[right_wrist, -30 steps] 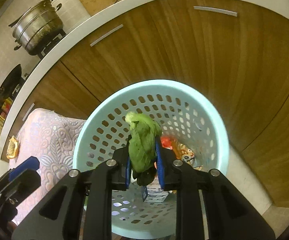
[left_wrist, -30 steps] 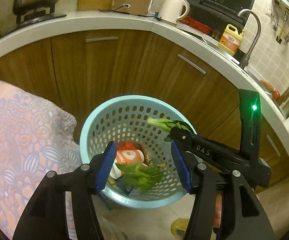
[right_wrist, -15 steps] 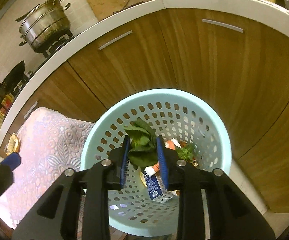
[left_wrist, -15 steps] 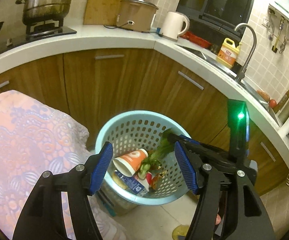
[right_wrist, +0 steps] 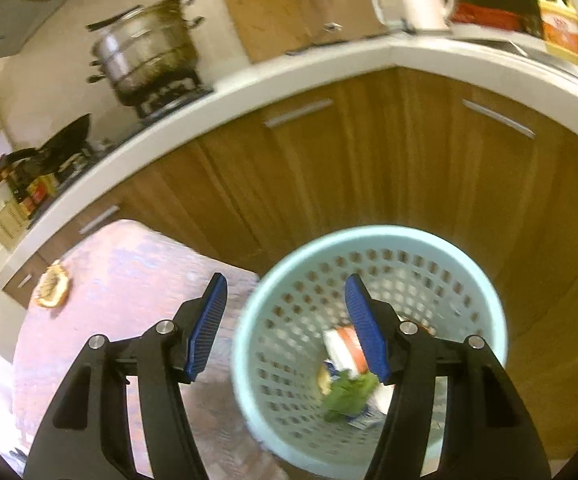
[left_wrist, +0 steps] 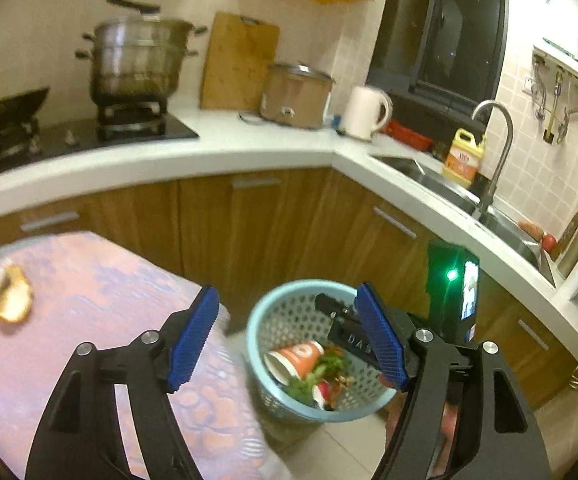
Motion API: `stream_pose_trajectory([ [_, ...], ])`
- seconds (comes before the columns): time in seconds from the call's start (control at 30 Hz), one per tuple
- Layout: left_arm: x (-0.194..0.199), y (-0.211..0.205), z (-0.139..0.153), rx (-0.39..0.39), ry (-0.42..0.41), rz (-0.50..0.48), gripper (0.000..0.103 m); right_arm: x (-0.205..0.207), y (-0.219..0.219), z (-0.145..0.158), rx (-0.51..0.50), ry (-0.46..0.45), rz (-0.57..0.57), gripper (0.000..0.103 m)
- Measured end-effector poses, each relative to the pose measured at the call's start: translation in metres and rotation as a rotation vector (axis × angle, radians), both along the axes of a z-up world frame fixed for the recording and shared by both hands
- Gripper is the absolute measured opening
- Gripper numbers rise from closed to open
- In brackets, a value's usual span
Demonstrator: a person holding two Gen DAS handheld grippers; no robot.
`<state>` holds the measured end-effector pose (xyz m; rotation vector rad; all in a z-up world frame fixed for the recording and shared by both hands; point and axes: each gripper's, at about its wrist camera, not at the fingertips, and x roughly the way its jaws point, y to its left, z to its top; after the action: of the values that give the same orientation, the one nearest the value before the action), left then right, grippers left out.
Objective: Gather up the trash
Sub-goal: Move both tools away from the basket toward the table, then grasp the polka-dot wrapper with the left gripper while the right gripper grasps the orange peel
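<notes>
Change: right gripper (right_wrist: 285,322) has let go of the greens (right_wrist: 349,390); both cameras sit higher and further back than before.
Left view: left gripper (left_wrist: 287,340) spread wide, nothing between its pads. Bin (left_wrist: 267,312) on the floor by the cabinets, holding a cup (left_wrist: 295,360) and greens. Bread (left_wrist: 9,300) lies on the table (left_wrist: 89,300).
Right view: right gripper gaping, empty. Greens rest in the bin (right_wrist: 369,236) on a carton (right_wrist: 347,346).

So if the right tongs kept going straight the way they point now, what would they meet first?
Probably the near rim of the blue basket, or the cloth-covered table edge beside it; the open right tongs straddle both, and depth is unclear.
</notes>
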<state>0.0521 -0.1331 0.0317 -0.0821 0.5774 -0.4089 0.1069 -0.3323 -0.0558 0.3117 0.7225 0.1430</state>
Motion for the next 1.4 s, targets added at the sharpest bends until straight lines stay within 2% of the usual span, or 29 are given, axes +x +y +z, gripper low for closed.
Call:
stream_pose_trajectory([
  [0.2,-0.016,0.044,0.036,0.07,-0.068,0.057,0.077,0.002,0.06,0.028,-0.037,-0.061,0.141,0.058],
  [0.37,-0.016,0.1,0.047,0.196,-0.142,0.185,0.082,0.01,0.12,0.042,-0.052,-0.089,0.28,0.058],
  [0.5,-0.002,0.153,0.045,0.198,-0.122,0.263,0.082,0.017,0.169,0.044,-0.103,-0.09,0.363,0.058],
  [0.6,0.013,0.197,0.037,0.162,-0.088,0.302,0.082,0.021,0.207,0.041,-0.154,-0.097,0.428,0.058],
  [0.7,0.028,0.238,0.019,0.135,-0.061,0.297,0.083,0.025,0.243,0.038,-0.192,-0.098,0.493,0.059],
  [0.8,0.044,0.268,-0.004,0.109,-0.016,0.292,0.085,0.03,0.275,0.033,-0.211,-0.105,0.559,0.069],
  [0.93,0.07,0.31,-0.041,0.009,0.07,0.288,0.086,0.041,0.311,0.018,-0.218,-0.105,0.649,0.071],
  [1.03,0.088,0.32,-0.063,-0.04,0.128,0.26,0.086,0.047,0.327,0.002,-0.23,-0.087,0.689,0.071],
  [1.13,0.105,0.318,-0.08,0.014,0.151,0.265,0.085,0.053,0.334,-0.01,-0.228,-0.062,0.701,0.071],
  [1.27,0.126,0.314,-0.101,0.136,0.18,0.31,0.083,0.058,0.34,-0.019,-0.254,-0.036,0.713,0.071],
  [1.33,0.131,0.315,-0.109,0.154,0.203,0.326,0.071,0.058,0.343,-0.02,-0.265,-0.029,0.729,0.071],
  [1.4,0.133,0.319,-0.116,0.138,0.218,0.334,0.065,0.056,0.351,-0.02,-0.275,-0.025,0.755,0.074],
])
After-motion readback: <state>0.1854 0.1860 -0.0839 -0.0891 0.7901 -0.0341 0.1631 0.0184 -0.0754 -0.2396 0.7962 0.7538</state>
